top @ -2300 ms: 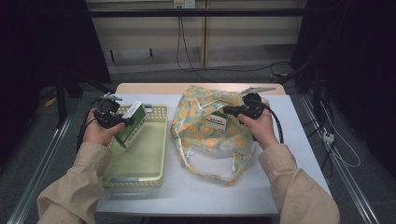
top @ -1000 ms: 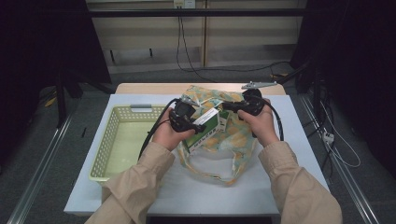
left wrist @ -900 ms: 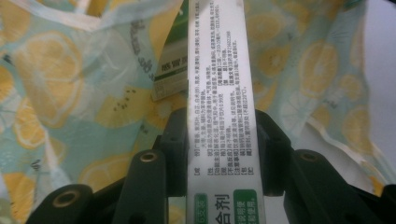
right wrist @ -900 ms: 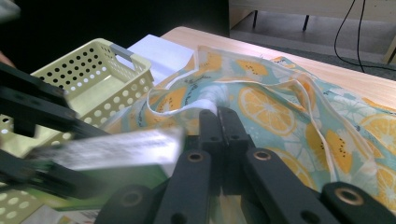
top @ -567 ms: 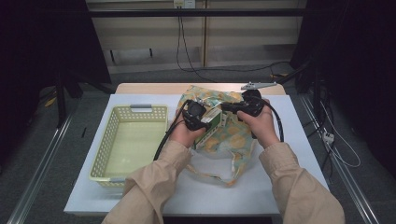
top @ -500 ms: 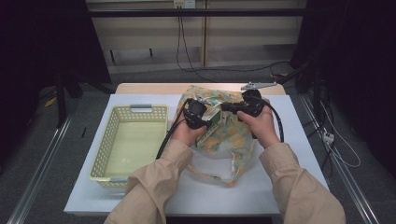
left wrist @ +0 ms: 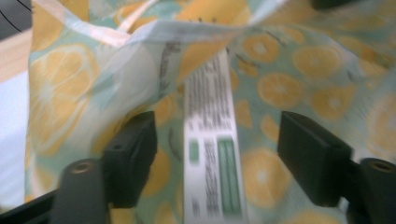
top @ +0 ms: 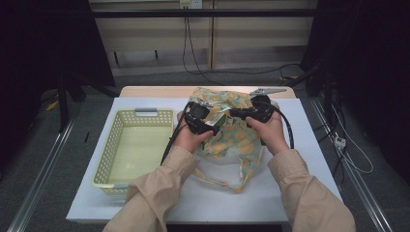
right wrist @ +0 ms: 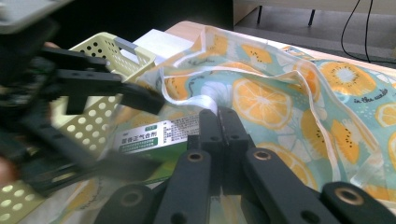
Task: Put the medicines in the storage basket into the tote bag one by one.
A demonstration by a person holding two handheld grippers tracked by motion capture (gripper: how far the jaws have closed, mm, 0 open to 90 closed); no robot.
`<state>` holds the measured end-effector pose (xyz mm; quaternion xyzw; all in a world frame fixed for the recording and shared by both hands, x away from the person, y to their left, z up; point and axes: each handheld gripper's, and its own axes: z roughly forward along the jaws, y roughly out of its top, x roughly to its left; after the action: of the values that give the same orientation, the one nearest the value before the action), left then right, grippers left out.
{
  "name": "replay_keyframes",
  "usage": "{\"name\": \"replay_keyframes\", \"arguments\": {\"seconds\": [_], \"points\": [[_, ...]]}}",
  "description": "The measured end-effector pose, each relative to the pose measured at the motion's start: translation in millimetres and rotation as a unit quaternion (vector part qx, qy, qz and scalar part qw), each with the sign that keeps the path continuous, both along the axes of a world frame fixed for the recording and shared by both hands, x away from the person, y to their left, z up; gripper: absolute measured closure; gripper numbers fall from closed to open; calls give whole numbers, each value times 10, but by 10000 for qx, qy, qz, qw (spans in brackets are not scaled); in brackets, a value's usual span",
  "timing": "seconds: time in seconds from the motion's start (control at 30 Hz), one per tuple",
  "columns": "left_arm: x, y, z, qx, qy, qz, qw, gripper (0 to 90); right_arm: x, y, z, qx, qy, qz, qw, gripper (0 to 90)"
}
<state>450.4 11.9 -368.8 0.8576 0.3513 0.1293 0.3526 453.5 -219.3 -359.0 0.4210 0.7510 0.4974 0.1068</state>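
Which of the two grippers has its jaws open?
The left gripper: its jaws stand apart on either side of the green-and-white box inside the lemon-print bag, having just been opening. The right gripper is shut on the bag's edge.

Box print blurred; lower end cut off.

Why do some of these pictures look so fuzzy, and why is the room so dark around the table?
In the left gripper view, the green-and-white box and the lemon-print bag are smeared, the print unreadable. In the right gripper view, the left gripper at the picture's left is streaked, while the bag's rim is sharper. In the high view, light falls on the white table; the surroundings sink into darkness.
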Motion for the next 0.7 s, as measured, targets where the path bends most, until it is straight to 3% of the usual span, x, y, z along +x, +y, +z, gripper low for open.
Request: {"name": "replay_keyframes", "arguments": {"seconds": [0.1,0.17,0.33,0.4,0.47,0.57,0.7], "points": [[-96,124,40,-45,89,-105,9999,268,8,9,-7,-14,7,0,10000,900],[-141,176,49,48,99,-211,9997,272,9,9,-8,-10,11,-12,10000,900],[-220,244,-14,105,265,-319,9991,391,18,-11,-5,-2,8,-56,10000,900],[-219,241,-54,169,285,-286,9990,457,20,-13,-8,-8,6,-53,10000,900],[-206,237,-76,123,249,-241,9993,610,17,-11,-5,8,8,-48,10000,900],[-190,186,-86,168,70,-30,9998,631,8,-18,8,7,-9,-24,10000,900],[-80,127,-141,-108,-19,172,9998,637,-14,-32,36,44,-38,-8,10000,900]]}}
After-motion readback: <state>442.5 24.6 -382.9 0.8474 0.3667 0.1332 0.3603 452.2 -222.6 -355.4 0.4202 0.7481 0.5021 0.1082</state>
